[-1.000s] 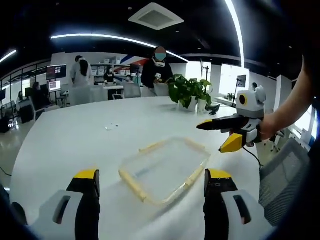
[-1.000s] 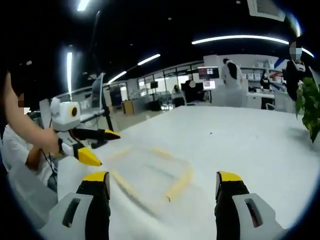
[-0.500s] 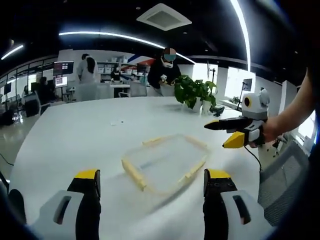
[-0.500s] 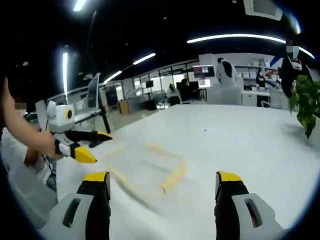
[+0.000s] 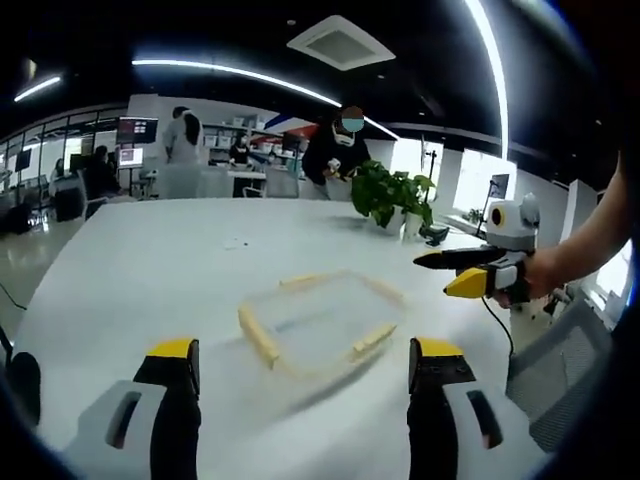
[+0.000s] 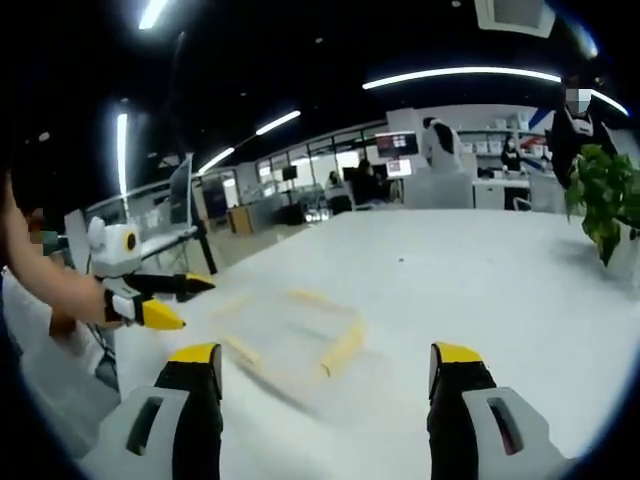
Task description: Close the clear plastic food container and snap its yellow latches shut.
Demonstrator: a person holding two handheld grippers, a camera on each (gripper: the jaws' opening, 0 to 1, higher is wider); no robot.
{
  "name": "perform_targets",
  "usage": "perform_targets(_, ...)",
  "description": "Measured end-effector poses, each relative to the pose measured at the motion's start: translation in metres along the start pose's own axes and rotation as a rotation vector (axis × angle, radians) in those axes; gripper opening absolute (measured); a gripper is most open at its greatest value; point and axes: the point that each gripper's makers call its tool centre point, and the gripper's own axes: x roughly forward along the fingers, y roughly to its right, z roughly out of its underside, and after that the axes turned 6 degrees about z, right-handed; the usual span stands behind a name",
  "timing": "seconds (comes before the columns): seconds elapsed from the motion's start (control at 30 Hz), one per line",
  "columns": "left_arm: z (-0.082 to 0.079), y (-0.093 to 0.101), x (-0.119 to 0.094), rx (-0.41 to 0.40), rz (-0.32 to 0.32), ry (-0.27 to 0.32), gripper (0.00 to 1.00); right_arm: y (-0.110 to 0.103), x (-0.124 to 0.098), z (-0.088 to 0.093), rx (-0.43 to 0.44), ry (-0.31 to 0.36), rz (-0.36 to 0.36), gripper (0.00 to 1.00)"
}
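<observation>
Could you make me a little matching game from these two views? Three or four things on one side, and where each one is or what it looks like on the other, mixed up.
Things:
1. food container
2. potted plant
3. left gripper
4. right gripper

Descriptions:
A. green leaves, at the table's far edge
B. open, on the side of the container away from the plant
C. clear with yellow latches, flat on the white table
D. open, on the side of the container where the plant stands

Pairs: 1-C, 2-A, 3-B, 4-D
</observation>
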Motion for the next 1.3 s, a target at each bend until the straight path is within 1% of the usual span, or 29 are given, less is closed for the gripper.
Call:
perform_targets(0.07,0.001,0.002,-0.001,0.003,0.000,-0.001,0.87,0.001,-0.001,-0.001,0.009,0.005,0.006,0.86)
perform_targets(0.1,0.002,0.002,-0.002,0.002,0.001,-0.001,0.87,0.001,-0.002,-0.002,0.030,0.001,0.006,0.85)
perform_targets(0.2,0.001,0.003,-0.005,-0.013,-0.001,0.012,0.88,0.001,-0.004,-0.002,0.016,-0.001,0.010,0.84)
perform_targets(0.33,0.001,0.005,-0.007,-0.016,-0.005,0.013,0.88,-0.002,-0.006,0.001,0.002,-0.002,0.009,0.84)
perform_targets(0.43,0.004,0.009,-0.009,-0.011,0.000,0.010,0.88,-0.003,-0.010,0.003,0.010,0.001,0.009,0.84)
perform_targets(0.67,0.010,0.009,-0.013,-0.024,0.001,0.002,0.88,-0.003,-0.021,0.009,0.020,-0.005,0.016,0.84)
perform_targets(0.87,0.011,0.015,-0.017,-0.022,0.001,0.010,0.88,-0.003,-0.029,0.015,0.033,-0.015,0.021,0.85)
perform_targets(1.03,0.014,0.019,-0.018,-0.021,0.007,0.005,0.88,-0.004,-0.031,0.019,0.039,-0.025,0.025,0.85)
perform_targets(1.3,0.016,0.027,-0.021,-0.020,0.017,-0.001,0.88,-0.010,-0.037,0.022,0.039,-0.025,0.019,0.84)
